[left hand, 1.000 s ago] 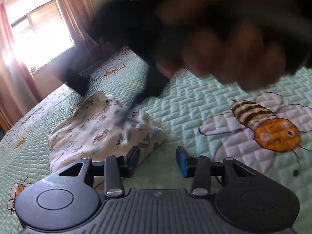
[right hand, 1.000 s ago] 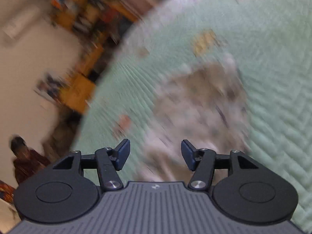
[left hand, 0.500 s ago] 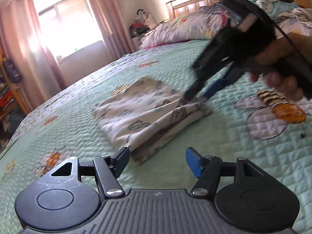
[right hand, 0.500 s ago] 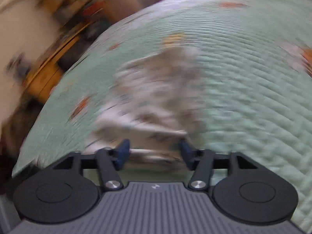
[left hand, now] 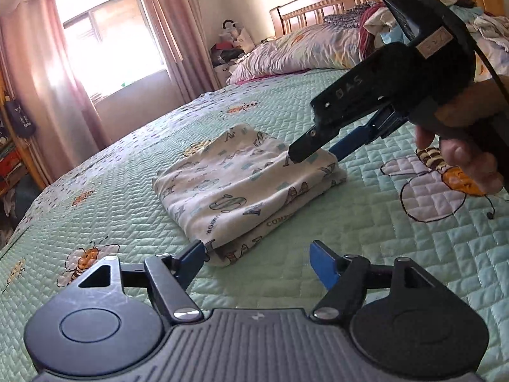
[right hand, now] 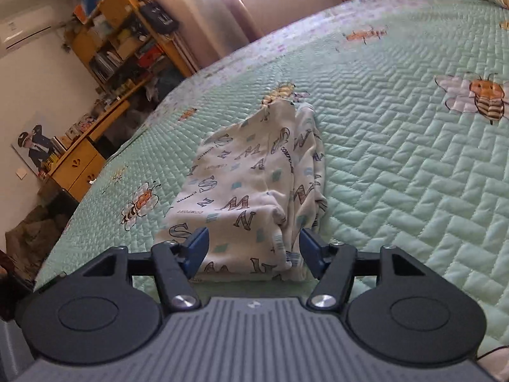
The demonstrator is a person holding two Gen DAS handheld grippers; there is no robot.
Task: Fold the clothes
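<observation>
Folded garment (left hand: 245,187) on green quilt (left hand: 366,248), both grippers at its edges, jaws apart.

The garment, white with printed letters, lies folded in layers near the middle of the bed. Left gripper (left hand: 259,261) sits at its near corner: the left pad is just beside the fold, the right pad is over bare quilt, and the jaws are opening with only that corner between them. Right gripper (right hand: 253,251) is at the opposite end — jaws opening, the cloth's end between the pads; contact cannot be told. A hand (left hand: 461,156) holds it. Bee motifs (right hand: 483,95) dot the quilt; pillows (left hand: 305,51) and wooden headboard (left hand: 334,3) beyond, curtained window (left hand: 108,47) and shelves (right hand: 121,41) at the room's edge.
</observation>
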